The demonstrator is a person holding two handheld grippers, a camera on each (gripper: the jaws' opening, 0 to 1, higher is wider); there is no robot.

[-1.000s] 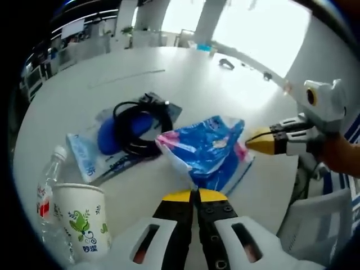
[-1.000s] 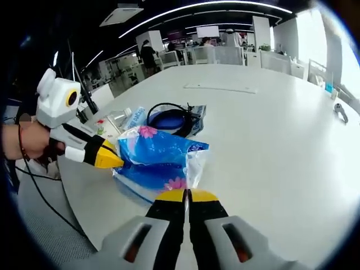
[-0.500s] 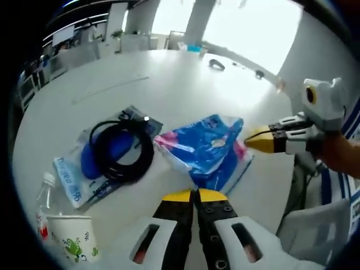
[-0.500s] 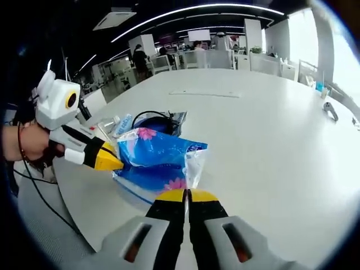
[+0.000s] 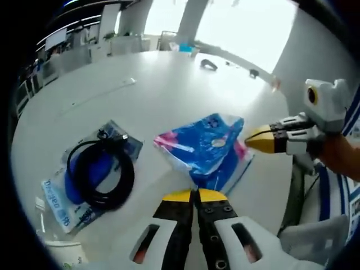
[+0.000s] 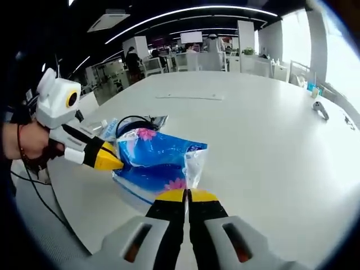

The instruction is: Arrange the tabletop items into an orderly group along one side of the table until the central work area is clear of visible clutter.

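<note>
Blue floral plastic bag (image 5: 205, 149) is hanging at frame centre, both the left gripper (image 5: 194, 196) and right gripper (image 6: 188, 195) pinching its corners closed; thin film is risking slipping or tearing above the desk (image 6: 270, 129).

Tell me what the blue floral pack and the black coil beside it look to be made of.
Blue floral pack: thin glossy plastic film, judging by its creases, sheen and a clear crumpled end in the right gripper view. Black coil: looks like a rubber- or plastic-sheathed cable, smooth and matte, looped on a blue packet.

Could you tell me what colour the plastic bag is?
Blue with pink flowers; the plastic bag shows best in the right gripper view.
</note>
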